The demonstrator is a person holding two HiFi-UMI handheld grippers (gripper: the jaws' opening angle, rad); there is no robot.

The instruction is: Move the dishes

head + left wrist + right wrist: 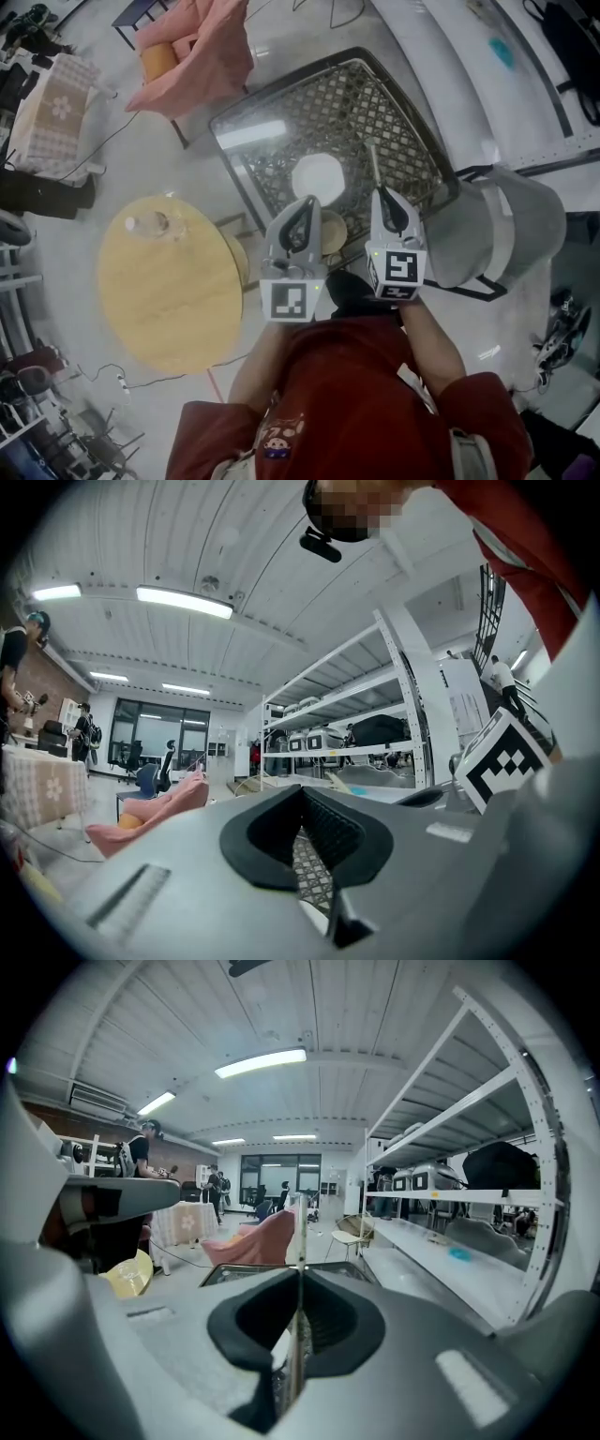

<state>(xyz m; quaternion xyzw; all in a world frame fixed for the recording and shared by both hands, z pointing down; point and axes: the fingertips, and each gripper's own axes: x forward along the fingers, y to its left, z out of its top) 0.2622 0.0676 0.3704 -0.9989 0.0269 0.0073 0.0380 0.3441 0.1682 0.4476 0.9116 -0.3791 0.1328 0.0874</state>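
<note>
— What do the tongs have hold of?
— The left gripper [308,202] has its dark ribbed jaws pressed together on nothing. The right gripper [380,195] is pinched on a thin pale rod [372,165] that juts out beyond its tips; what kind of utensil it is cannot be made out.
— And the dishes?
— A round tan bowl [332,232] sits at the near edge of the dark metal lattice tray [384,122], half hidden behind the left gripper. A flat white round plate [317,178] lies near the tray's middle, apart from both grippers. Glare whitens the tray's left corner
</note>
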